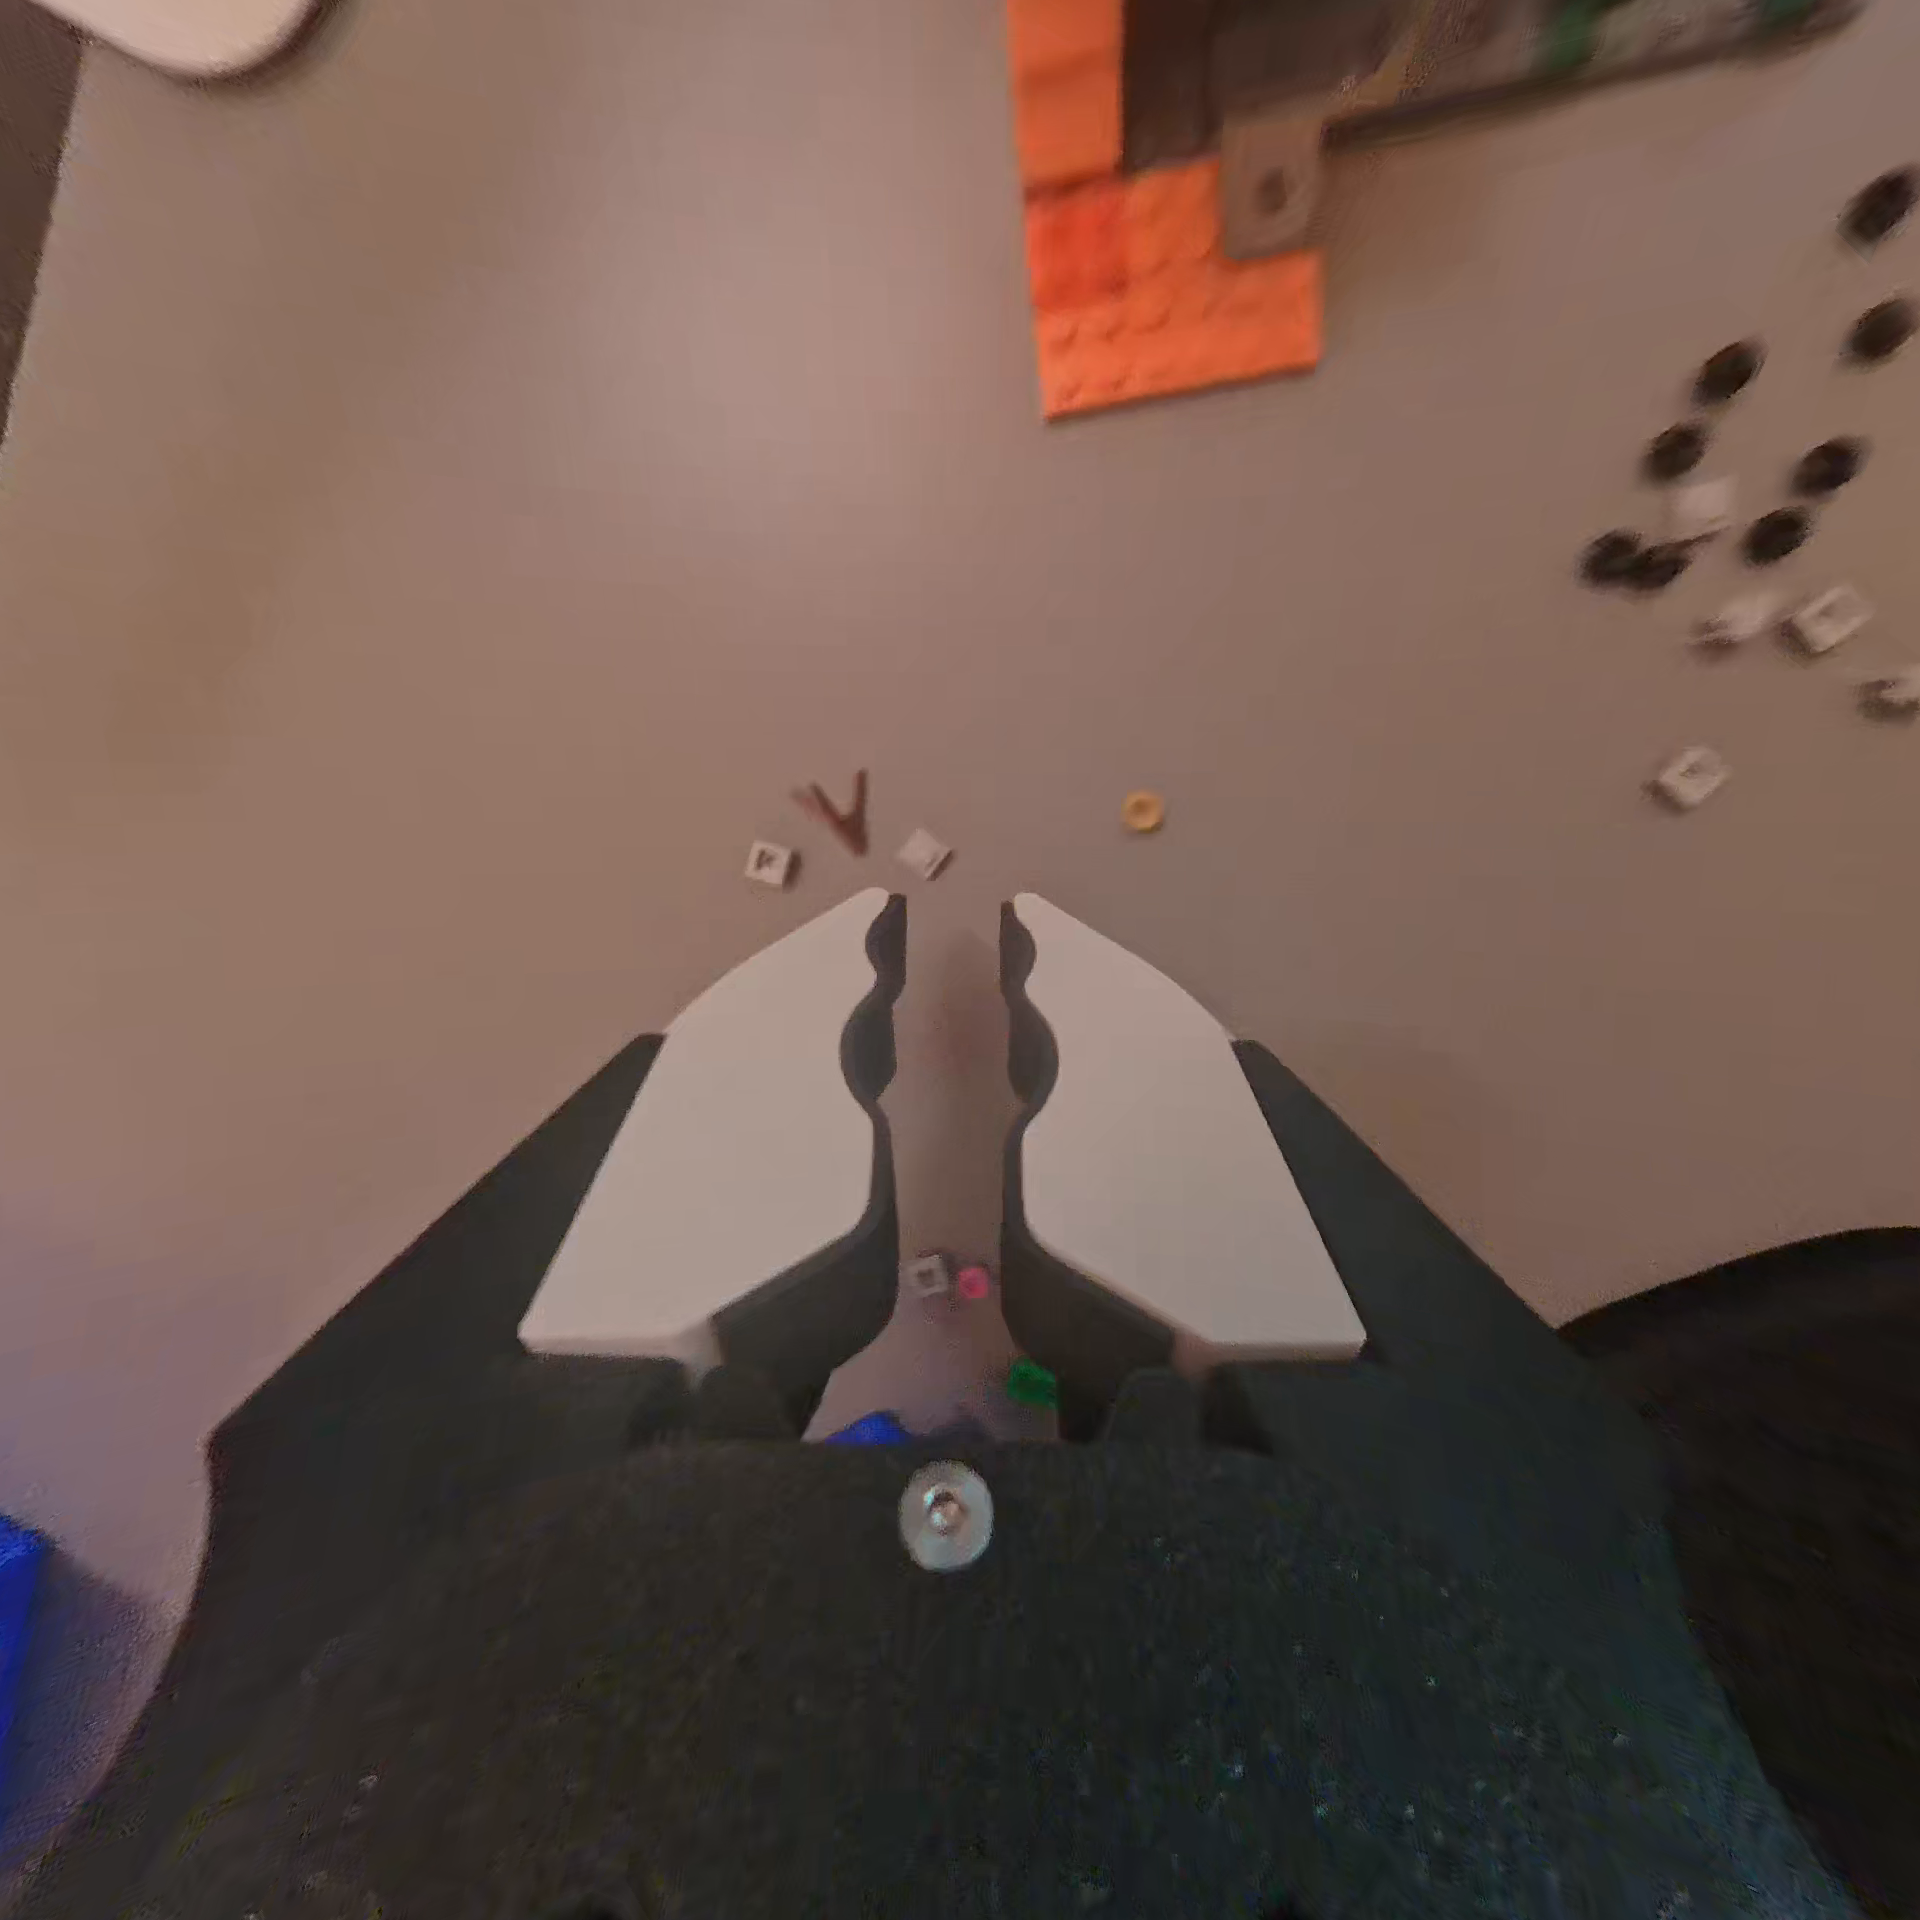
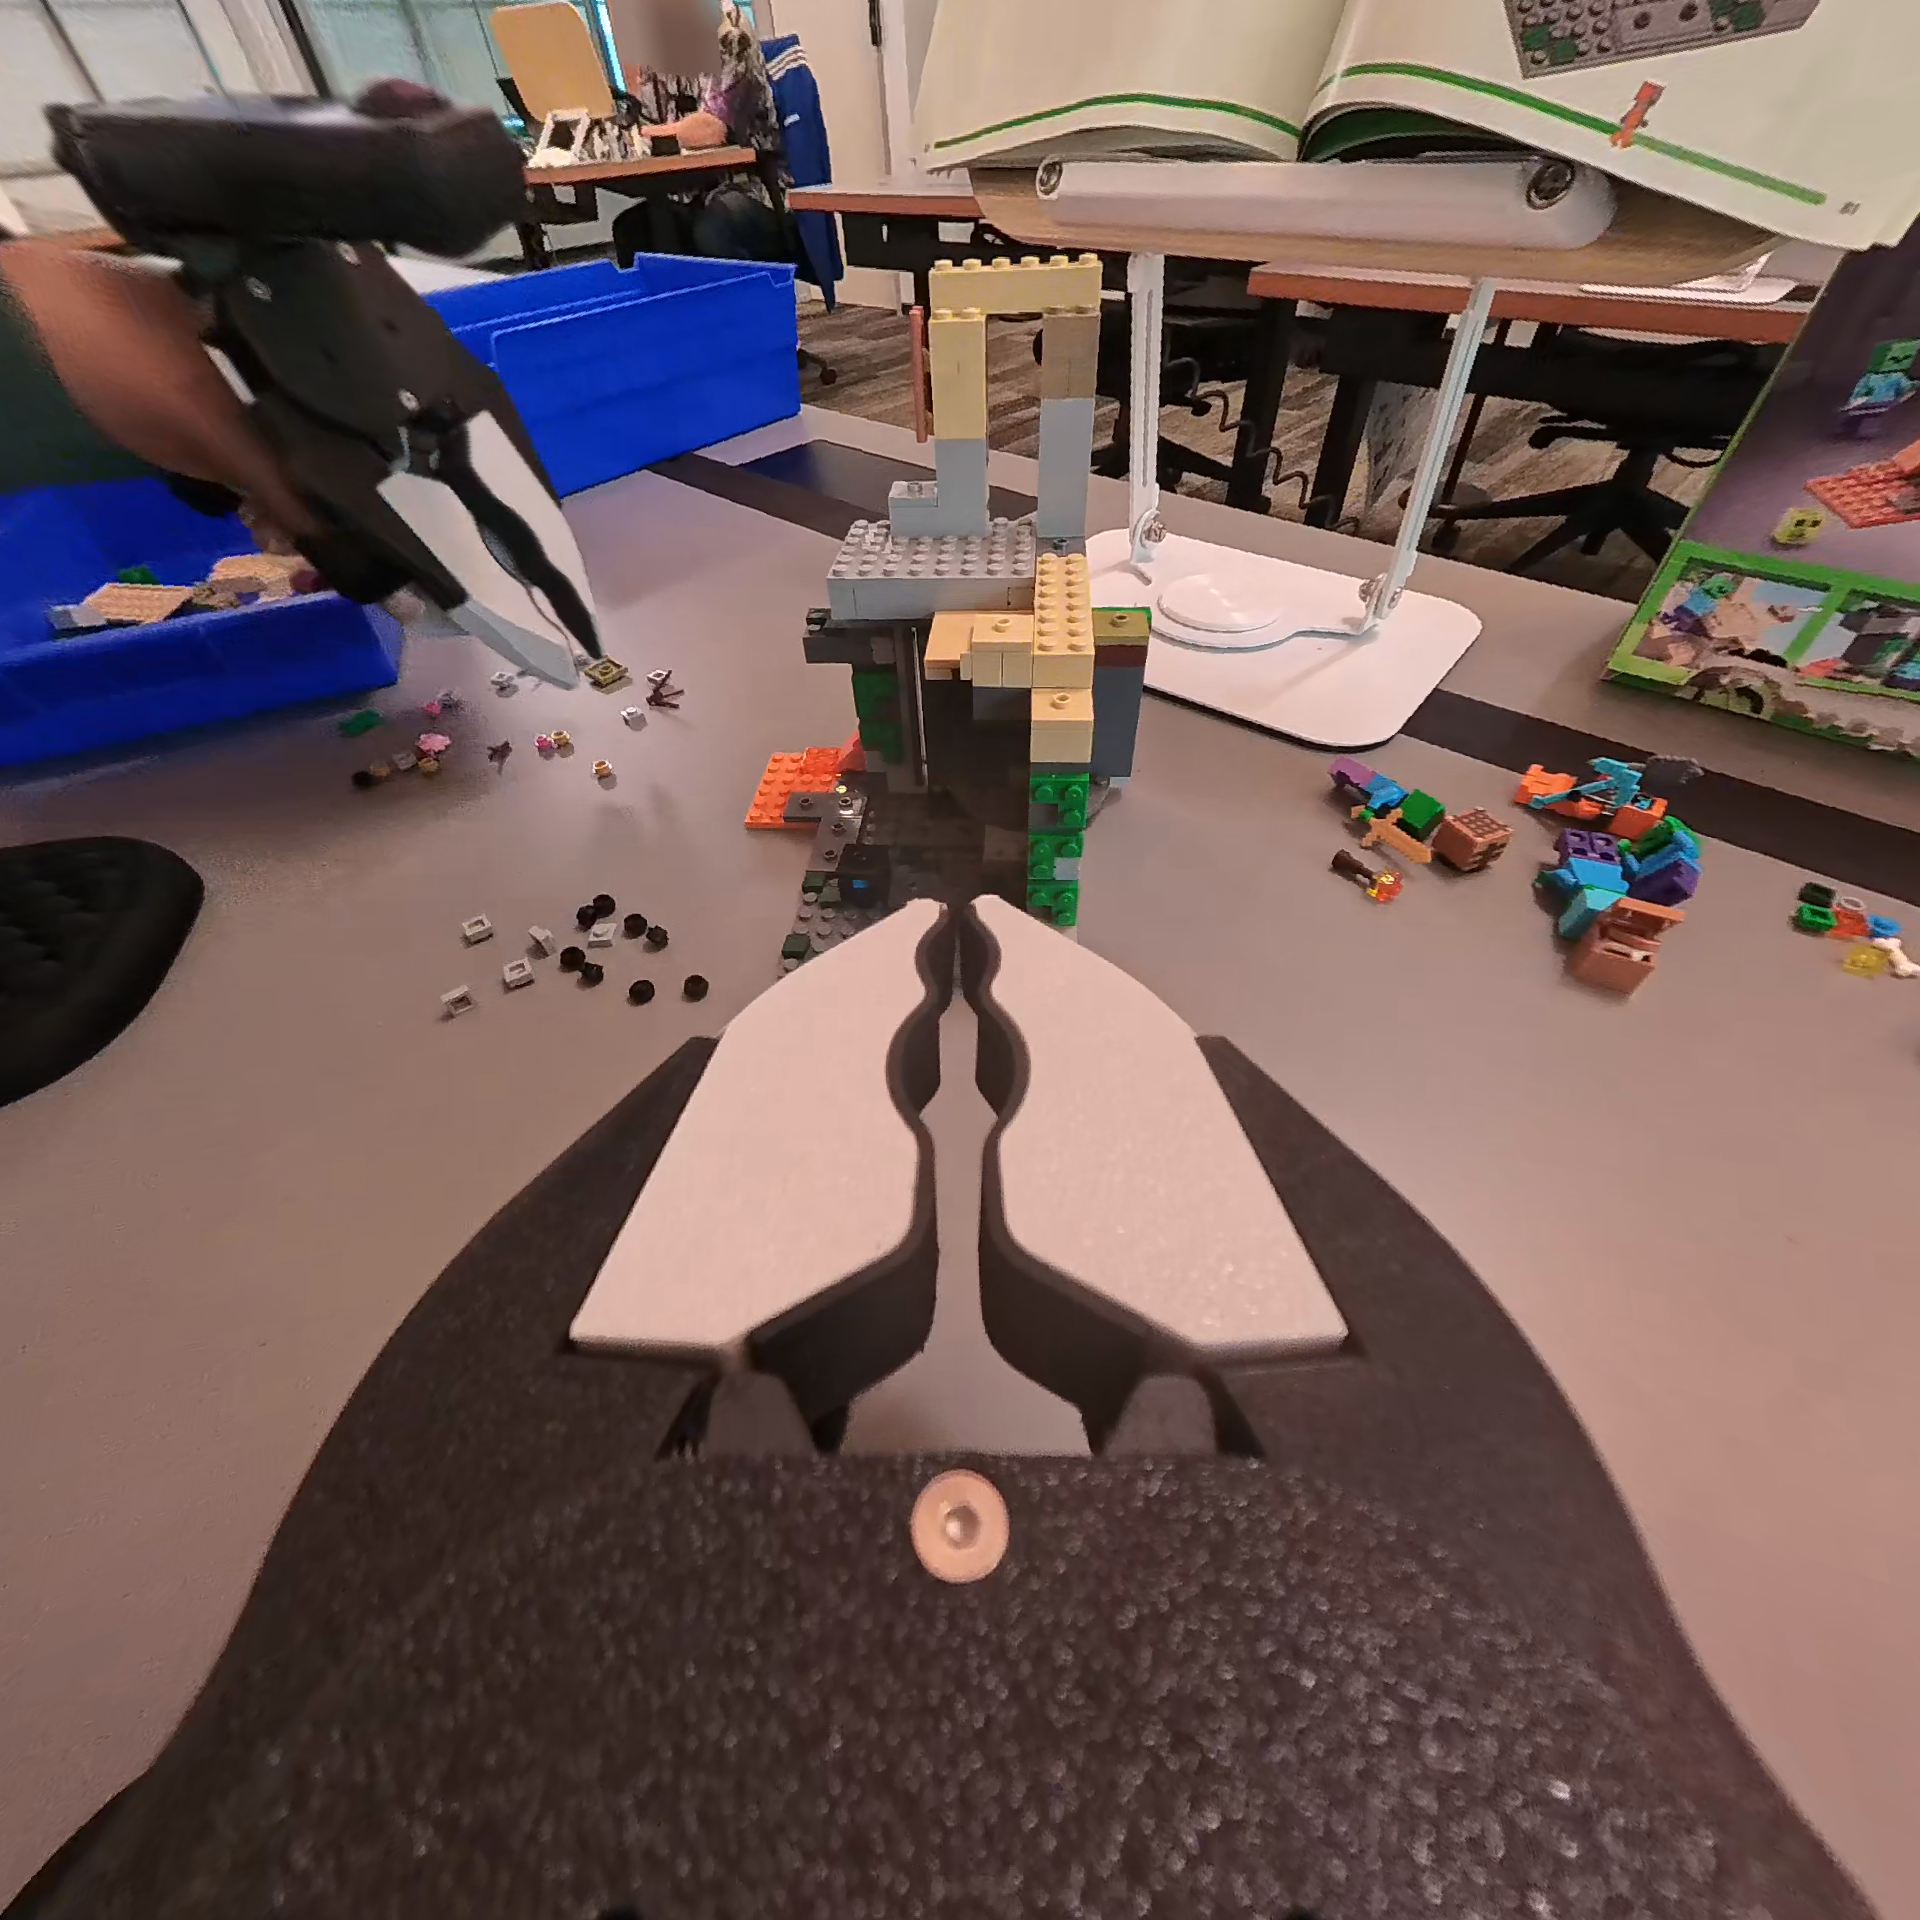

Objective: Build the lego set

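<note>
Left wrist view has my left gripper (image 1: pixel 950 902) parted and empty, tips angled down at the tabletop (image 1: pixel 416 623) just short of a small white square piece (image 1: pixel 924 854), while my right gripper (image 2: pixel 957 910) rests clenched on nothing before the brick tower (image 2: pixel 997 623).

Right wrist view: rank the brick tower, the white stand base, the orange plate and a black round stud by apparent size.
1. Brick tower.
2. White stand base, though it lies farther back, so this is unsure.
3. Orange plate.
4. Black round stud, clearly smallest.
</note>
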